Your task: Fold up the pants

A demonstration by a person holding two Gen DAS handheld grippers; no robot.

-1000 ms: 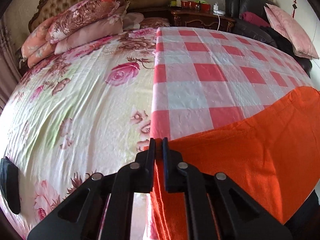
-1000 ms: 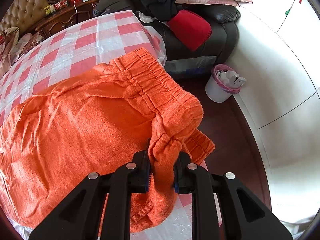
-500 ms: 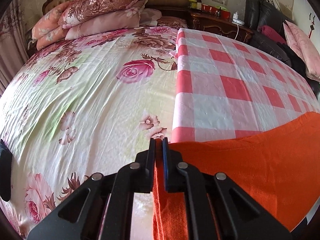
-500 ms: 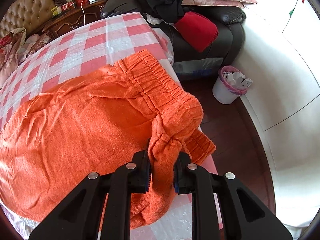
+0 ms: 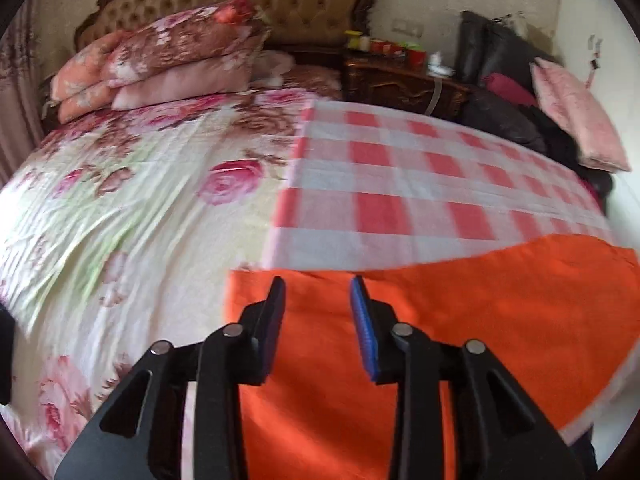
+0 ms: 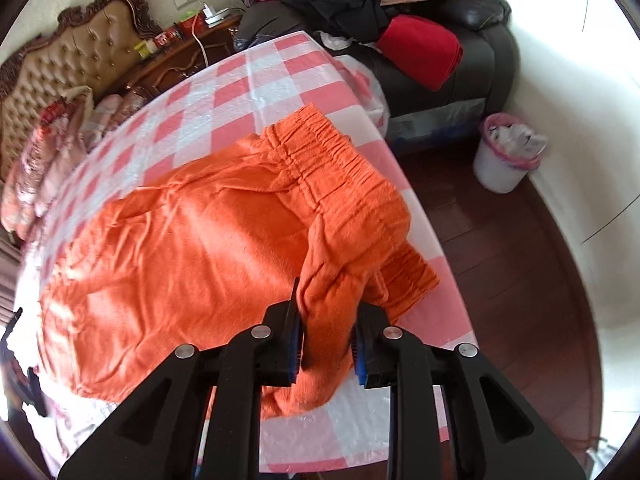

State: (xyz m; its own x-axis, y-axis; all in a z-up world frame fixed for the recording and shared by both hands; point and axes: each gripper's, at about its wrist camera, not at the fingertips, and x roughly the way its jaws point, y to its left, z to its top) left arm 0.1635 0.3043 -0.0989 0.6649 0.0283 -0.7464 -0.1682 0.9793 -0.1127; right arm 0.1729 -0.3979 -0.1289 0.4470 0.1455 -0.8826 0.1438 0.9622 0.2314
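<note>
The left gripper (image 5: 317, 286) has just let go, the right gripper (image 6: 326, 312) loosens around the soft orange cloth pants (image 6: 192, 248) — the bunched waist may flop open.

Right gripper (image 6: 326, 330) fingers just opening, orange pants (image 6: 192, 256) waistband bunched between them, on checked cloth (image 6: 224, 92).

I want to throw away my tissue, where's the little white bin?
In the right wrist view, the white bin with a pink liner stands on the dark wooden floor, right of the bed, beside the black sofa.
</note>
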